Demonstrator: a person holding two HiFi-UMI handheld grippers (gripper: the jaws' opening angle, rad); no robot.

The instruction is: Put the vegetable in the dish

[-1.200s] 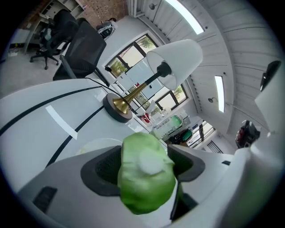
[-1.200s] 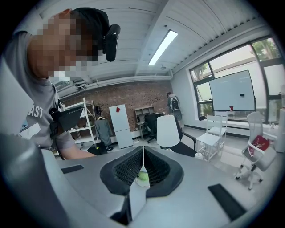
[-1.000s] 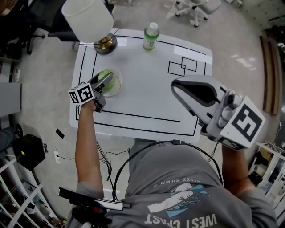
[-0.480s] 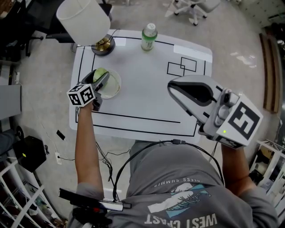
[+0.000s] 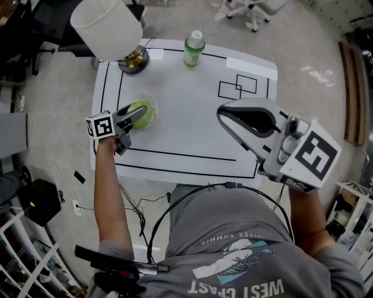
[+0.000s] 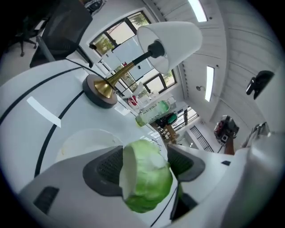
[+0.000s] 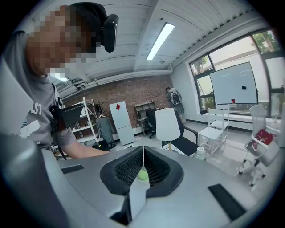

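Observation:
A pale green cabbage-like vegetable (image 6: 147, 178) sits between the jaws of my left gripper (image 5: 135, 112). The pads press on both its sides, the jaws are closing slightly, and the grip is held. The vegetable (image 5: 140, 109) hangs just over the clear round dish (image 5: 153, 102) at the table's left. In the left gripper view the dish (image 6: 84, 140) lies under and beyond the jaws. My right gripper (image 5: 224, 113) hovers above the table's right half, its pads (image 7: 129, 167) pressed together on nothing.
A white-shaded lamp (image 5: 108, 29) on a brass base (image 5: 135, 60) stands at the far left corner. A green-labelled bottle (image 5: 194, 48) stands at the far edge. The white table (image 5: 192, 134) bears black lines and rectangles (image 5: 238, 87). Office chairs (image 5: 256, 11) stand beyond.
My left gripper has drifted a little toward me and levelled out, still holding the vegetable over the dish. The right gripper has shifted slightly left.

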